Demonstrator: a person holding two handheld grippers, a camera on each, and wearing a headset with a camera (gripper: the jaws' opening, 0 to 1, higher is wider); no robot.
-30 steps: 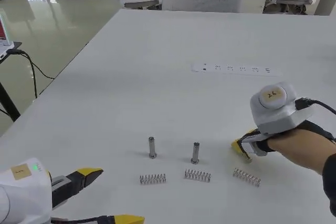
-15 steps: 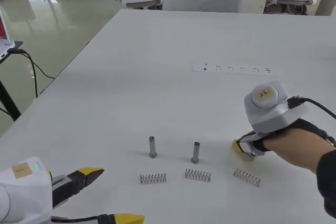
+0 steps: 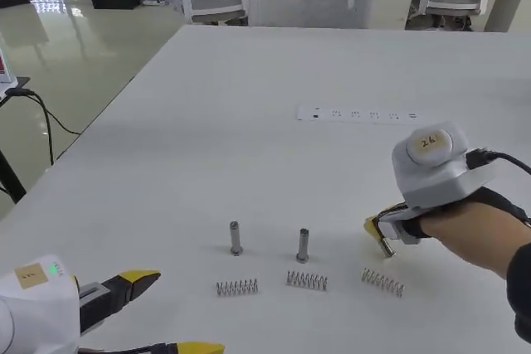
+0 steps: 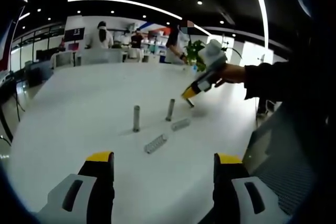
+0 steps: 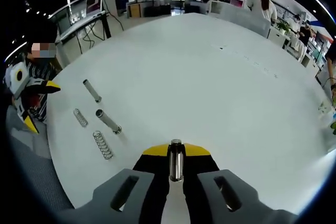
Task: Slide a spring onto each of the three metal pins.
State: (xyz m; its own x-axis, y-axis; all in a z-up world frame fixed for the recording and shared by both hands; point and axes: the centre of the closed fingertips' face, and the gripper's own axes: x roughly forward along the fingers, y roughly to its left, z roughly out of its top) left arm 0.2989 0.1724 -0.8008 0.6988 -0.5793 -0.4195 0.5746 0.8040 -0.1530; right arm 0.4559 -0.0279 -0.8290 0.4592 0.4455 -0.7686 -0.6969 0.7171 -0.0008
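Observation:
Two metal pins (image 3: 235,238) (image 3: 303,245) stand upright on the white table. In front of them lie three springs (image 3: 236,288) (image 3: 307,280) (image 3: 382,282) in a row. My right gripper (image 3: 380,233) hovers just above the rightmost spring, shut on a third pin (image 5: 176,165) that pokes out between its yellow tips. My left gripper (image 3: 162,312) rests open at the near left, with nothing between its jaws. Its own view looks over a spring (image 4: 156,143) and the standing pins (image 4: 136,118) (image 4: 170,109) toward the right gripper (image 4: 195,88).
A white power strip (image 3: 361,113) lies farther back on the table. Chairs (image 3: 307,2) stand along the far edge. The table's left edge (image 3: 99,122) drops to the floor, where a cable (image 3: 37,113) runs.
The head camera has tilted a little. My right gripper has rolled slightly and stays in about the same spot with the pin. The left gripper has not moved.

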